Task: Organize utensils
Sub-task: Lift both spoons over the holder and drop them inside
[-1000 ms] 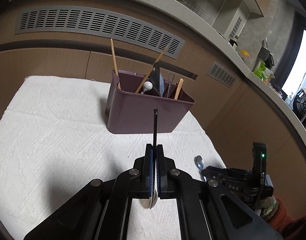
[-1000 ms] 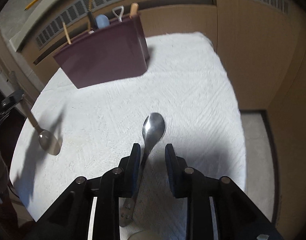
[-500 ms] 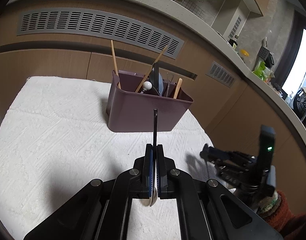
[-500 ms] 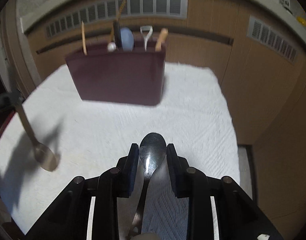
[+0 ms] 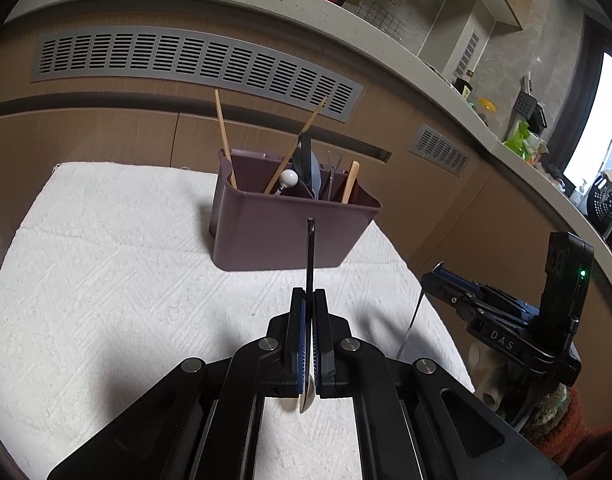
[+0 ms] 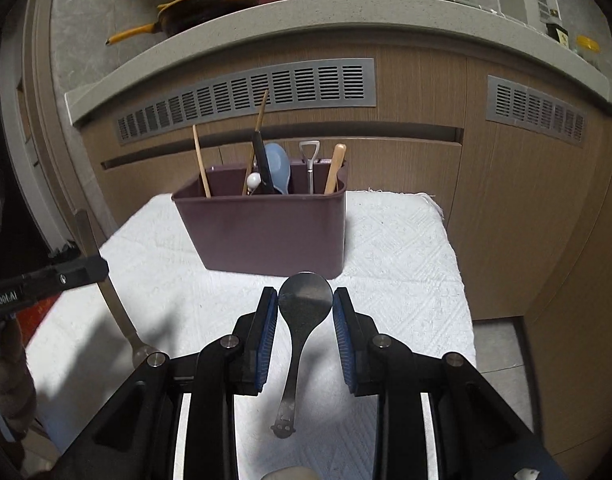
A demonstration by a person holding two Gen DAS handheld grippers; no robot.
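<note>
- In the left wrist view, the left hand-held gripper (image 5: pixel 309 312) is pinched flat on a metal spoon (image 5: pixel 310 256), seen edge-on: the handle points up and forward, and the bowl hangs below the pads.
- Ahead of it, a maroon utensil caddy (image 5: pixel 282 232) stands on the worktop (image 5: pixel 106 280), which is covered by a white textured cloth.
- The caddy holds wooden chopsticks (image 5: pixel 225 136), a pale blue spoon (image 5: pixel 312 172), a white-knobbed piece (image 5: pixel 289 178) and a wooden-handled utensil (image 5: pixel 351 182), all upright or leaning.
- At the right edge of that view, the right hand-held gripper (image 5: pixel 440 276) is above the cloth's right edge, with a thin metal handle hanging beneath it.
- In the right wrist view, the left tool's spoon shows at the far left, bowl down, near the cloth.
- At centre, the right hand-held gripper (image 6: pixel 305 312) holds a second spoon (image 6: pixel 304 304) by its bowl, which sits between the blue pads with its edges against them; the handle hangs down towards the camera.
- Beyond, the caddy (image 6: pixel 266 232) stands squarely ahead, near the cloth's far edge, with a small metal shovel-shaped utensil (image 6: pixel 309 160) among its contents.
- Behind it are wood cabinet fronts with grey vents (image 6: pixel 246 96).
</note>
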